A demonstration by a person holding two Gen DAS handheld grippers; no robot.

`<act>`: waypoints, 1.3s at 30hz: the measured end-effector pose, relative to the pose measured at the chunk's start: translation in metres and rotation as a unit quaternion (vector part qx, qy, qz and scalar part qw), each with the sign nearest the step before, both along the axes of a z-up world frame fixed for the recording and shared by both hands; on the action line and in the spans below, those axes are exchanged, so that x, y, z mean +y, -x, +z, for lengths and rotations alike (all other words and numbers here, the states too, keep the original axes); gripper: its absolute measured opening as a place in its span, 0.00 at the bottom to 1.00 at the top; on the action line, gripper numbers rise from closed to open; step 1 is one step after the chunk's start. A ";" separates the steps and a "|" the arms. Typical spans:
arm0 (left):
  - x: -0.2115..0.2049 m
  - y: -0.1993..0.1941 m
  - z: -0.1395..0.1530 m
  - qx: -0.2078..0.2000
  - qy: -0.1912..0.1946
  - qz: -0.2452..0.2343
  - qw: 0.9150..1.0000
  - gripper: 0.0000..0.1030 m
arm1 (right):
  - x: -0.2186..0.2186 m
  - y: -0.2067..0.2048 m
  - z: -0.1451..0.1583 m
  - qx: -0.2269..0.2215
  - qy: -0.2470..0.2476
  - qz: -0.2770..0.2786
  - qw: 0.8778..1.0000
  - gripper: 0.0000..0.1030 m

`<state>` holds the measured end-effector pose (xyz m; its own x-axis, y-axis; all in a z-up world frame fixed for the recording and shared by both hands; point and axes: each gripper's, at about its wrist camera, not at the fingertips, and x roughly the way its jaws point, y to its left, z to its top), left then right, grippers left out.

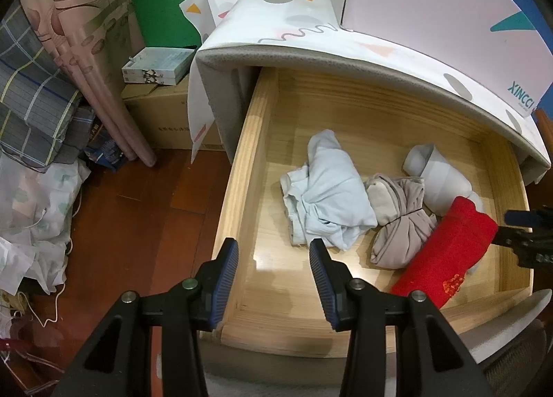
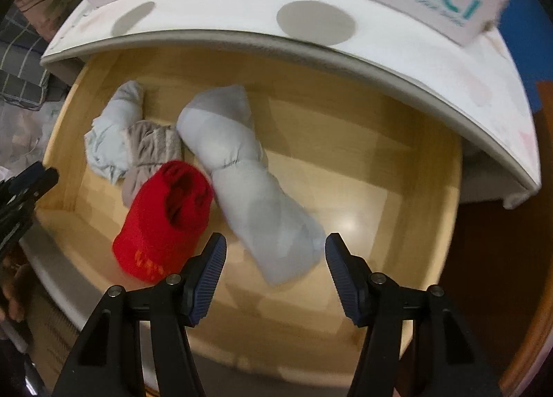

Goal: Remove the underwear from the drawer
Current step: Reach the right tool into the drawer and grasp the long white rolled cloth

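Note:
The wooden drawer (image 1: 242, 168) stands pulled out, with several bundled garments inside. A crumpled light blue piece (image 1: 325, 196) lies left of a beige one (image 1: 401, 220); a grey-white roll (image 1: 439, 175) and a red roll (image 1: 449, 251) lie to the right. My left gripper (image 1: 273, 251) hangs open and empty over the drawer's front left corner. My right gripper (image 2: 275, 248) points straight down over the near end of the grey-white roll (image 2: 242, 168). Its jaws are partly closed in, pads clear of the cloth. The red roll (image 2: 162, 224) sits just left of its left finger.
A white cabinet top (image 1: 311, 51) with a patterned cover overhangs the drawer's back, and a XINCCI box (image 1: 449, 16) stands on it. Left of the drawer lie reddish wood floor (image 1: 145, 203), a cardboard box (image 1: 162, 113), rolled curtains and plaid bedding (image 1: 31, 99).

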<state>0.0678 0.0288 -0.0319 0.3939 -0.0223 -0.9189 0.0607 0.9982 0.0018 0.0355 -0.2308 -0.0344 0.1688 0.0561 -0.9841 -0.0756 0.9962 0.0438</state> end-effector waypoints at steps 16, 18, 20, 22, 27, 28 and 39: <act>-0.003 0.001 -0.001 0.003 0.002 -0.001 1.000 0.43 | 0.033 -0.039 -0.042 0.031 0.019 0.057 0.998 0.57; -0.003 0.001 -0.001 0.003 0.001 -0.002 1.000 0.42 | 0.036 -0.041 -0.044 0.033 0.020 0.064 0.997 0.57; -0.004 0.001 -0.001 0.004 0.002 -0.002 1.000 0.43 | 0.038 -0.044 -0.046 0.033 0.022 0.070 0.997 0.57; -0.004 0.001 -0.001 0.004 0.002 -0.002 1.000 0.43 | 0.040 -0.047 -0.048 0.035 0.022 0.075 0.996 0.57; -0.005 0.001 -0.002 0.005 0.003 -0.002 1.000 0.43 | 0.045 -0.053 -0.054 0.032 0.021 0.075 0.996 0.57; -0.005 0.002 -0.002 0.006 0.003 -0.003 1.000 0.43 | 0.039 -0.053 -0.054 0.031 0.021 0.075 0.997 0.56; -0.005 0.002 -0.002 0.009 0.004 -0.004 1.000 0.43 | 0.028 -0.031 -0.060 0.051 0.039 0.054 0.996 0.38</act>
<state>0.0656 0.0237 -0.0344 0.3763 -0.0327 -0.9259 0.0694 0.9976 -0.0071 0.0665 -0.2031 -0.0943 0.0648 -0.0096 -0.9979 -0.1819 0.9831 -0.0212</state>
